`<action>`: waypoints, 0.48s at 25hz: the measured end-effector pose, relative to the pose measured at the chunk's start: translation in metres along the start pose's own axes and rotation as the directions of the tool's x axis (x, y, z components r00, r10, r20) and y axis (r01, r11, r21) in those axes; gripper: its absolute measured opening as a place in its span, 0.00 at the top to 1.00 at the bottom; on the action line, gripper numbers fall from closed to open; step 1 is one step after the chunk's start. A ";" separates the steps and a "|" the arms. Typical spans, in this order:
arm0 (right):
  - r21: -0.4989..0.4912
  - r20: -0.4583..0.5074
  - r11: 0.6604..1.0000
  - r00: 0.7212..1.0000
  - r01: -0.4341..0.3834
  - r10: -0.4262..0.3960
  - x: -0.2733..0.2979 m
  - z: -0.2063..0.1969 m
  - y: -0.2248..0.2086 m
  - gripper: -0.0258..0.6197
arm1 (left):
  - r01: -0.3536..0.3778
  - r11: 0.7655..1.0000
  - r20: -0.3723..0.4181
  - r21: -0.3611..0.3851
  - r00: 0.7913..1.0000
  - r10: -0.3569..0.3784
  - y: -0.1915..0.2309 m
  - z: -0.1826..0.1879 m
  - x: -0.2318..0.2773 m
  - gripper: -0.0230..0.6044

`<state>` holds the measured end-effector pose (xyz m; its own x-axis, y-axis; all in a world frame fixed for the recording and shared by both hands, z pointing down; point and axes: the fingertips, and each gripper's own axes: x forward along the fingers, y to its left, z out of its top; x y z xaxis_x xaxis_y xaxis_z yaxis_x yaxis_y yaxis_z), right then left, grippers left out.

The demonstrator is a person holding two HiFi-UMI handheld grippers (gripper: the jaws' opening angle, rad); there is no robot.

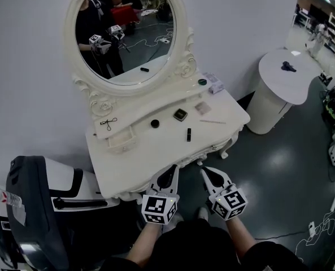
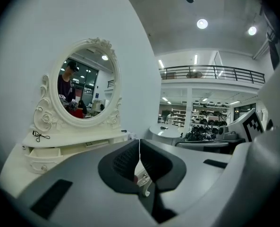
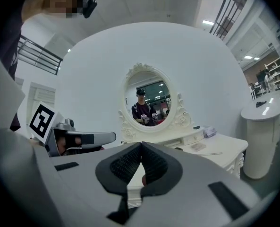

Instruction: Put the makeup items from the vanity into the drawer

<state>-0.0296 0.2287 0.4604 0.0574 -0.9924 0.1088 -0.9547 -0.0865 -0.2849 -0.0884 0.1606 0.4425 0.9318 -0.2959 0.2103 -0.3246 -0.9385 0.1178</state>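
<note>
Head view from above: the left tool (image 1: 169,174) and right tool (image 1: 205,173) hang side by side by the near edge of a white counter (image 1: 156,154), each with its jaws together on nothing. A square compact (image 1: 180,114), round pot (image 1: 155,123) and dark tube (image 1: 188,134) lie on the counter, too small to identify further. Whether the small drawer (image 1: 122,140) is open is unclear.

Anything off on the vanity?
Nothing looks spilled, tipped or damaged. The only thing that stands out is the small drawer at the vanity's left, which is pulled out. It is probably open on purpose.
</note>
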 end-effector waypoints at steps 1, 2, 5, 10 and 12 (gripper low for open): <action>0.009 0.005 1.000 1.000 0.004 -0.004 0.002 -0.001 0.002 0.92 | 0.005 1.000 -0.003 0.000 1.000 -0.005 0.003 -0.001 -0.002 0.94; 0.020 0.010 1.000 1.000 0.008 -0.008 0.003 -0.002 0.005 0.92 | 0.011 1.000 -0.005 -0.001 1.000 -0.011 0.006 -0.002 -0.003 0.94; 0.028 0.021 0.999 0.999 0.028 -0.028 0.008 -0.002 0.011 0.92 | 0.030 1.000 -0.009 -0.007 1.000 -0.030 0.015 -0.004 -0.008 0.94; 0.013 0.023 0.998 0.998 0.054 -0.055 0.015 -0.004 0.017 0.92 | 0.062 0.998 -0.014 -0.001 0.998 -0.062 0.023 -0.006 -0.010 0.94; 0.011 0.017 0.998 0.998 0.062 -0.062 0.017 -0.006 0.019 0.92 | 0.071 0.997 -0.017 -0.005 0.997 -0.072 0.025 -0.007 -0.010 0.94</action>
<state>-0.0480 0.2110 0.4623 0.1217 -0.9864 0.1100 -0.9460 -0.1489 -0.2880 -0.1066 0.1409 0.4503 0.9498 -0.2250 0.2174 -0.2580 -0.9564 0.1372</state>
